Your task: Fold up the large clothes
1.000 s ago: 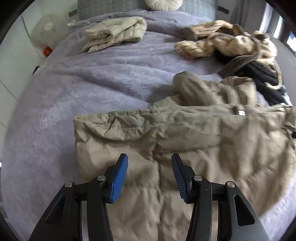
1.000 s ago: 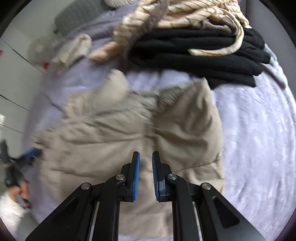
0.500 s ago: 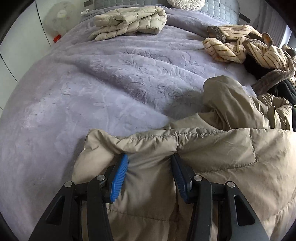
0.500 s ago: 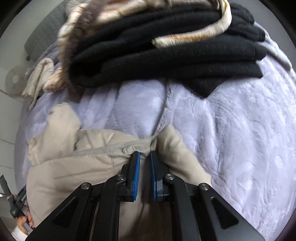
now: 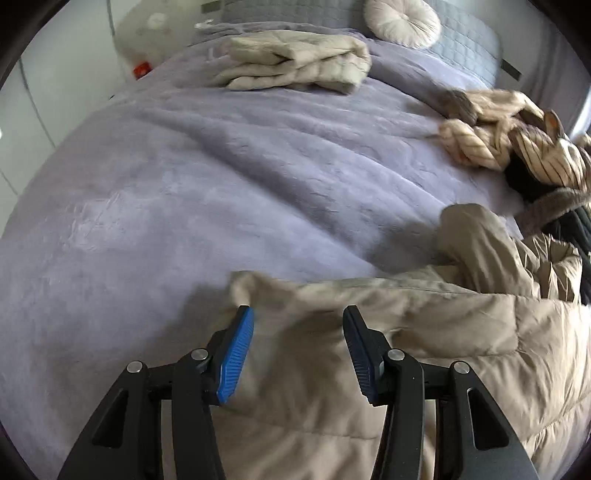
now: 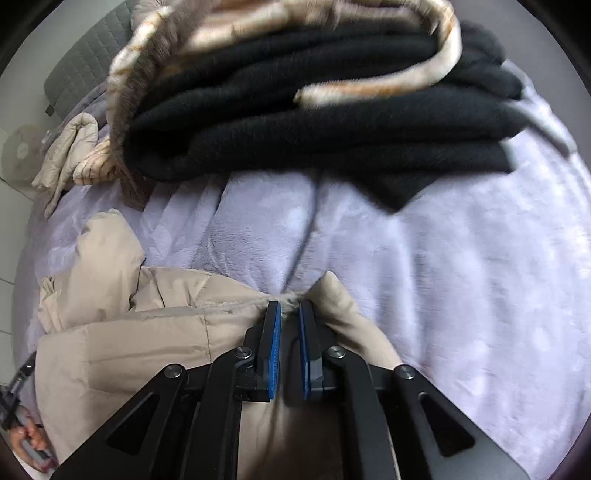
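A large beige puffer jacket (image 5: pixel 424 332) lies on the lavender bed cover (image 5: pixel 221 184). It also shows in the right wrist view (image 6: pixel 147 332). My left gripper (image 5: pixel 298 332) is open, its blue pads either side of the jacket's near-left top edge, with fabric between the jaws. My right gripper (image 6: pixel 290 314) is nearly shut, pinching the jacket's top edge at its right corner. One sleeve (image 5: pixel 480 243) humps up at the jacket's far side.
A folded beige jacket (image 5: pixel 295 62) lies at the far end of the bed near a round cushion (image 5: pixel 402 22). A striped cream garment (image 5: pixel 517 147) and a black knit pile (image 6: pixel 332 122) lie to the right. A fan (image 6: pixel 22 151) stands by the wall.
Both grippers moved forward from over the jacket's body to its far edge. The right gripper closed on the edge. The left gripper stayed open and slid to the left corner.
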Demonstrator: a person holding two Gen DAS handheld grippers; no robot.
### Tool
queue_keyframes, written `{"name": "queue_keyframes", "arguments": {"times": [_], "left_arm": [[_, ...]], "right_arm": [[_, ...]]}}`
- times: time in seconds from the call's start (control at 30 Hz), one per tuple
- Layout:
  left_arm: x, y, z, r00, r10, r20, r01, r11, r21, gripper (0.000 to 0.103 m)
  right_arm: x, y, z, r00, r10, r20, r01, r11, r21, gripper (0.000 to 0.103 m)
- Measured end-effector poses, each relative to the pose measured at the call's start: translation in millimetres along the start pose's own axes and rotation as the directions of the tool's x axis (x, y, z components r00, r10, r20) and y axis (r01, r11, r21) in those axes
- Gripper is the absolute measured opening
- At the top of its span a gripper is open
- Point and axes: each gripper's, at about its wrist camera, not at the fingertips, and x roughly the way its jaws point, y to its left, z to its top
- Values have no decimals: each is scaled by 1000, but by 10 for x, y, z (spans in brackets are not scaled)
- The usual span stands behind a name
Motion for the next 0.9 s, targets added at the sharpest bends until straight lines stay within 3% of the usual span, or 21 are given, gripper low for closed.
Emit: {"name": "queue_keyframes", "arguments": {"times": [0.03, 0.13, 0.2, 0.23, 0.33, 0.5, 0.67, 0.7, 0.77, 0.83, 0.9], "left_arm": [[16, 37, -10, 1000, 0, -10, 0, 1000, 3, 53], [171, 86, -44, 998, 49, -45, -47, 998, 37, 53], [324, 171, -49, 996, 47, -78, -48, 999, -16, 55], [383, 226, -56, 995, 43, -95, -48, 998, -50, 65], [506, 408, -61, 991, 0, -131, -24, 983, -180, 72], [216, 453, -3, 994, 63, -94, -78, 983, -166, 72], [-295, 486, -71, 997, 59, -56, -65, 993, -97, 72], [-378, 479, -99, 997, 60, -55, -64, 995, -74, 72], [-534, 447, -219, 996, 60, -65, -62, 998, -32, 72], [-691, 419, -374, 996, 47, -74, -48, 999, -15, 72], [-832, 378, -561, 995, 39, -88, -40, 999, -7, 72]], "right_arm": [[-116, -2, -59, 999, -15, 28, 15, 1000, -12, 13], [-351, 39, -279, 997, -32, 70, 37, 997, -69, 13], [-316, -15, -357, 996, -66, 59, 70, 995, -72, 13], [-240, -78, -357, 997, -60, 40, 62, 996, -58, 13], [-4, -262, -303, 999, -26, -20, 27, 999, 30, 12], [-123, -304, -216, 1000, -5, -15, 6, 997, 82, 13], [-541, -398, -294, 999, 40, 28, -43, 992, 118, 15], [-611, -405, -327, 998, 47, 34, -51, 991, 121, 17], [-762, -438, -419, 997, 65, 39, -70, 989, 129, 38], [-922, -416, -593, 996, 84, 43, -89, 988, 127, 50], [-1032, -392, -790, 995, 93, 37, -97, 989, 112, 50]]}}
